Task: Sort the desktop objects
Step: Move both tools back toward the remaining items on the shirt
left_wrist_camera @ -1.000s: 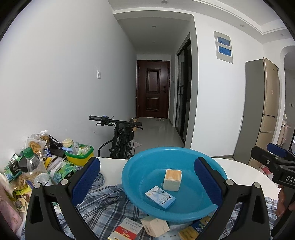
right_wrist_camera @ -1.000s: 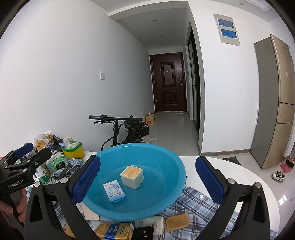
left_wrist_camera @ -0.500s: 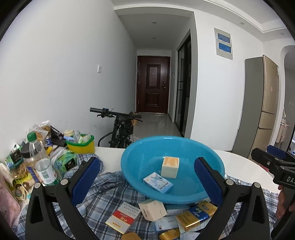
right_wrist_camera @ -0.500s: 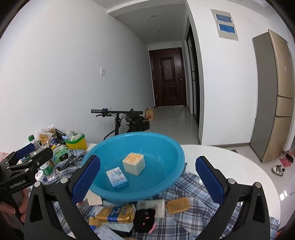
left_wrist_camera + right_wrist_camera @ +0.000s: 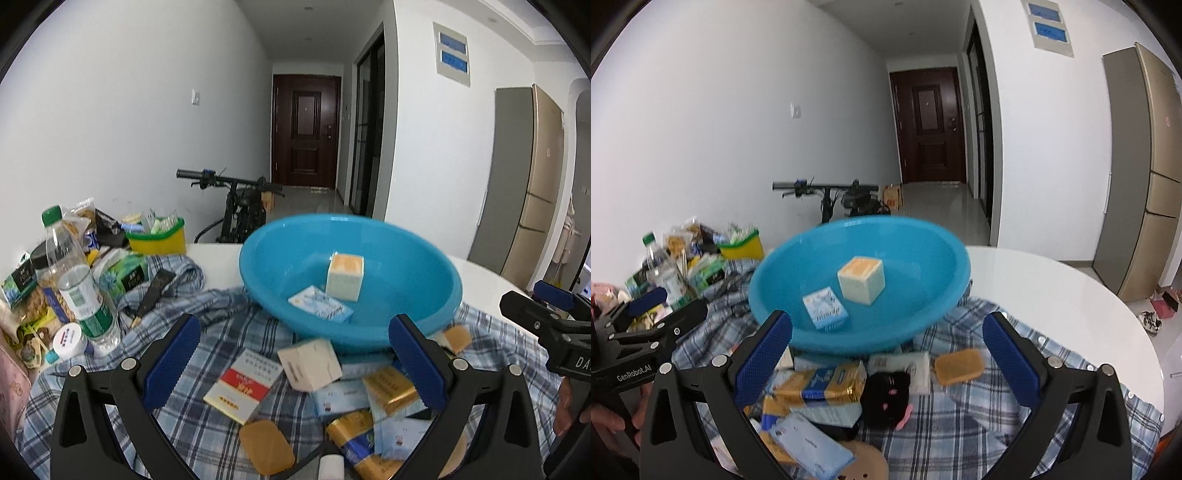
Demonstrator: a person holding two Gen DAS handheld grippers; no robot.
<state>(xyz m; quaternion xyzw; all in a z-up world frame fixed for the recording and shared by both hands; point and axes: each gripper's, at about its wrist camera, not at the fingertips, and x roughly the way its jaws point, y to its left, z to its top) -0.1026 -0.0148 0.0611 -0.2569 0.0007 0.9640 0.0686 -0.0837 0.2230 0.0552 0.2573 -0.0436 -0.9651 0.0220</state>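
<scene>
A blue plastic basin [image 5: 424, 266] [image 5: 934, 254] rests on a plaid cloth [image 5: 207, 332] and holds a cream cube box [image 5: 345, 275] [image 5: 861, 279] and a small light-blue box [image 5: 320, 304] [image 5: 824, 307]. In front of it lie a red-and-white box [image 5: 243, 384], a cream box [image 5: 309, 363], gold packets [image 5: 388, 384] [image 5: 816, 382], a tan pad [image 5: 958, 362] and a black plush toy [image 5: 886, 393]. My left gripper [image 5: 295, 365] is open above this pile. My right gripper [image 5: 886, 363] is open too, empty, over the same pile.
At the left stand a water bottle [image 5: 79, 280], snack bags, a white jar [image 5: 68, 339] and a yellow-green basket [image 5: 157, 236]. The white round table [image 5: 1052, 280] is bare on the right. A bicycle [image 5: 240, 206] stands behind; a fridge [image 5: 1141, 166] is at the right.
Both grippers have pulled back and tilted down, so the basin sits farther off and the pile of boxes in front of it has come into view. Both stay open.
</scene>
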